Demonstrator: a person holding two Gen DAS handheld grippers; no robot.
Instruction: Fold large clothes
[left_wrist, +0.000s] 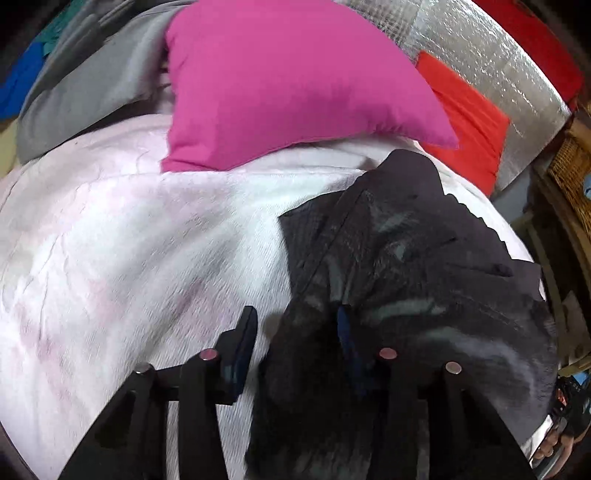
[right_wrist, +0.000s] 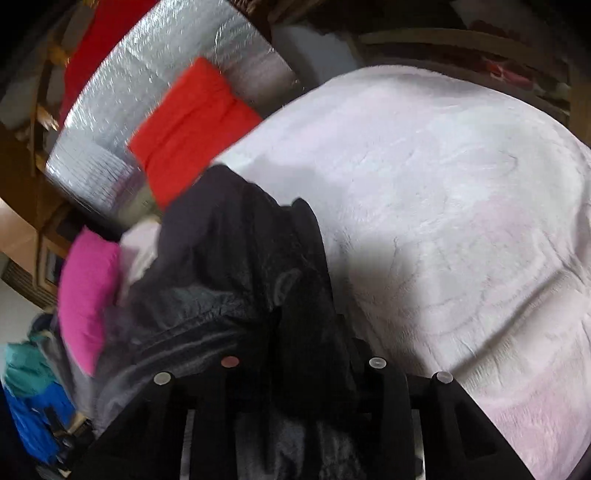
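We are early in the fold: the dark garment (left_wrist: 406, 258) lies bunched on the bed (left_wrist: 129, 240) at lower right, left gripper (left_wrist: 295, 325) fingers wide apart around its edge, right gripper (right_wrist: 299, 354) buried, grip unclear; next, spread it.

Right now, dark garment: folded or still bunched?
Bunched. The dark garment lies crumpled in uneven creases on the pale blanket, with no flat, squared layers. It drapes over the right gripper.

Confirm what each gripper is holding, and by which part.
Left gripper: jaws open, straddling the left edge of the crumpled black fabric garment, not clamped. Right gripper: garment bunched over its jaws; hold cannot be told.
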